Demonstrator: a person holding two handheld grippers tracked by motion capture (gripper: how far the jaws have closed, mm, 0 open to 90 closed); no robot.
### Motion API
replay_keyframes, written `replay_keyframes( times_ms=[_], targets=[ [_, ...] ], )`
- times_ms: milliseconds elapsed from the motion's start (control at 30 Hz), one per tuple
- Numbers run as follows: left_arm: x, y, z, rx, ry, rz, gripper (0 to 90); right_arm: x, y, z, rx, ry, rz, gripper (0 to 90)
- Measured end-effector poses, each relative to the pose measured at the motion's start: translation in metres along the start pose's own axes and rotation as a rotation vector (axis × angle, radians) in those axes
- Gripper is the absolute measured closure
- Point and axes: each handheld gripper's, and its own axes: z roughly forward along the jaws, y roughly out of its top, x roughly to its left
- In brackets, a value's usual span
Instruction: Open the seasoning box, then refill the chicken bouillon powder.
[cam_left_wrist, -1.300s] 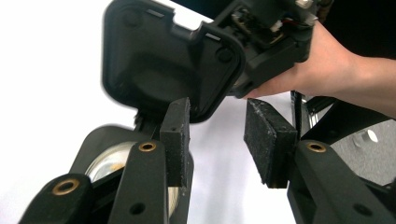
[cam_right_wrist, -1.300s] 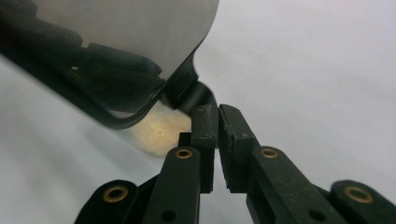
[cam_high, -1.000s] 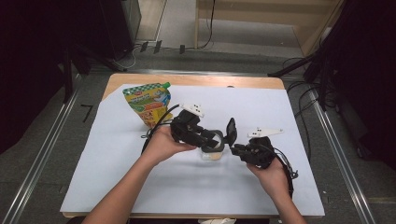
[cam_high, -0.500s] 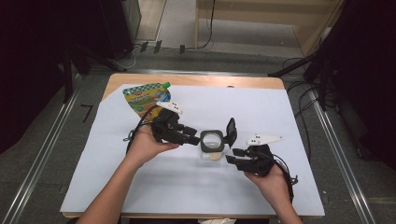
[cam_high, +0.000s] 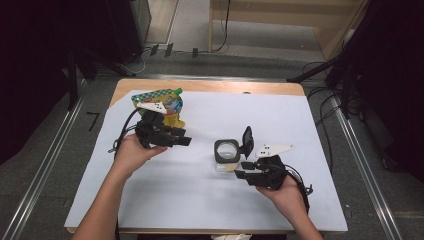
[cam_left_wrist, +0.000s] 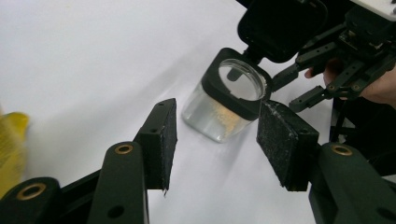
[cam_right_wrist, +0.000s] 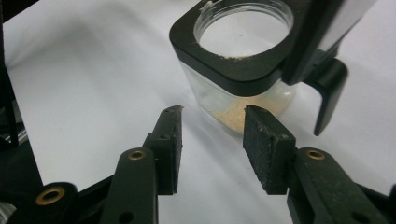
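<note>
A clear jar (cam_high: 226, 159) with a black flip lid (cam_high: 247, 140) open stands right of the desk's (cam_high: 200, 200) middle. Both the left gripper (cam_high: 182, 141) and right gripper (cam_high: 240, 173) gape empty. The jar looks light, rigid, slick; grip its flat sides low.

Clear square jar (cam_high: 226, 159), black flip lid open, upright on white sheet (cam_high: 200, 200).

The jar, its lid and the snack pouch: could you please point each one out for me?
jar (cam_right_wrist: 236, 109), right gripper view, on its clear wall.
lid (cam_high: 247, 139), high view, on the raised flap.
pouch (cam_high: 167, 100), high view, on its printed front.
</note>
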Motion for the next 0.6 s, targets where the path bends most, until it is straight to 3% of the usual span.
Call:
replay_keyframes(
  times_ms=[467, 600],
  targets=[
    [0.016, -0.010, -0.032, -0.011, 0.068, -0.029, 46.8, 0.008, 0.001, 0.009, 0.017, 0.024, -0.026, 56.7],
    [0.020, -0.013, -0.040, -0.006, 0.104, -0.030, 46.8, 0.010, 0.002, 0.010, 0.015, 0.035, -0.034, 55.9]
  ],
)
